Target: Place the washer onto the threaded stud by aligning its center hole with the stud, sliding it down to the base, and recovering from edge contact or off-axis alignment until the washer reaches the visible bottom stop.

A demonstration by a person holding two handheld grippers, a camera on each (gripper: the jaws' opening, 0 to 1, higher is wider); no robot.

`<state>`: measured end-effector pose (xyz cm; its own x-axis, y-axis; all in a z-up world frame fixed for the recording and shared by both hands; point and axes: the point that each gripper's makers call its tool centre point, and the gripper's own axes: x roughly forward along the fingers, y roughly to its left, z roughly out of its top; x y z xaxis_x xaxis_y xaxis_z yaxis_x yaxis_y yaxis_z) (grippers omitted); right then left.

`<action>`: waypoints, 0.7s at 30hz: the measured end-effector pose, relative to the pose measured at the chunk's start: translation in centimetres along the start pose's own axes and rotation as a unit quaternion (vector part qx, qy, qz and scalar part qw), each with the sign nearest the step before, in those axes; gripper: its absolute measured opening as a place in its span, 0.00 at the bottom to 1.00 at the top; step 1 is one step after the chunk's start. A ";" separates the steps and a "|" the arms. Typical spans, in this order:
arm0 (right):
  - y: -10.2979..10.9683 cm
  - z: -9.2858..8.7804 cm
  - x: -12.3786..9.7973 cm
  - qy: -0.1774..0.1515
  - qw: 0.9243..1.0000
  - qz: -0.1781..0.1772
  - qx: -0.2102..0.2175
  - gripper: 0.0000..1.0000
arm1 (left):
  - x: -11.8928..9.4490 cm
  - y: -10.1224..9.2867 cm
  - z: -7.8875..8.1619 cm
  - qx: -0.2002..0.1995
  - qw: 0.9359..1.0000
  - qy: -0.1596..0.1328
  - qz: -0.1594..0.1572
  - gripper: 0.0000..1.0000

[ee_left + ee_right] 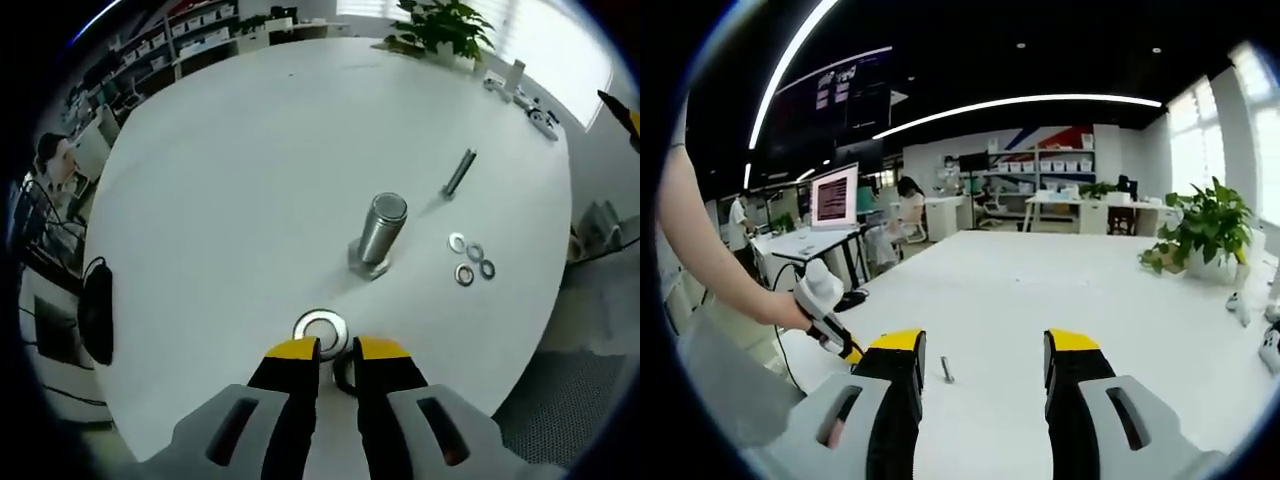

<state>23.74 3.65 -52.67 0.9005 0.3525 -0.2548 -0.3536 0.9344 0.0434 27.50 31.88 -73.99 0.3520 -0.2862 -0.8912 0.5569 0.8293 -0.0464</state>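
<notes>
The left gripper [337, 350] has its two yellow-tipped jaws almost shut, with just a thin gap. A big shiny washer [321, 329] lies flat on the white desk [240, 180] right at the tips. I cannot tell if the jaws pinch it or just touch its edge. This is close to the desk's near edge.

A little farther in stands the thick threaded stud [380, 232], upright on its nut-shaped base, with bare white desk between it and the washer. To one side of the stud lie four small washers [471, 258] in a bunch. Past them a thin bolt [460, 172] lies flat. The desk's middle has lots of open room. A green plant [440, 28] sits at the far edge.

The right gripper [985, 355] has its jaws wide open and holds nothing. It looks along the desk top, where a small bolt lies between its jaws. The other gripper shows by the near corner, held in a hand [812, 300].

A lit screen [834, 196] glows far off. Its writing is too small to read.
</notes>
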 end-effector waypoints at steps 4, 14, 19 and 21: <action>0.0 0.0 0.0 0.000 1.000 -0.001 0.000 0.50 | 0.0 -0.1 -0.2 0.006 1.000 0.001 0.003 0.11; -0.1 -0.1 0.0 0.003 1.000 -0.004 -0.007 0.50 | 0.0 -0.8 -0.5 0.006 1.000 0.010 -0.006 0.09; -0.2 0.0 0.1 0.004 1.000 -0.007 -0.014 0.49 | -0.1 -0.5 -0.5 -0.047 0.999 -0.001 -0.008 0.07; -0.2 0.4 -0.1 -0.004 1.000 -0.010 -0.015 0.49 | -0.1 -0.5 -0.9 -0.032 0.999 -0.001 0.000 0.04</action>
<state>23.79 3.39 -52.30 0.9099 0.3336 -0.2467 -0.3419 0.9397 0.0095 26.50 31.93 -74.25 0.3532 -0.2863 -0.8907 0.5079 0.8582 -0.0745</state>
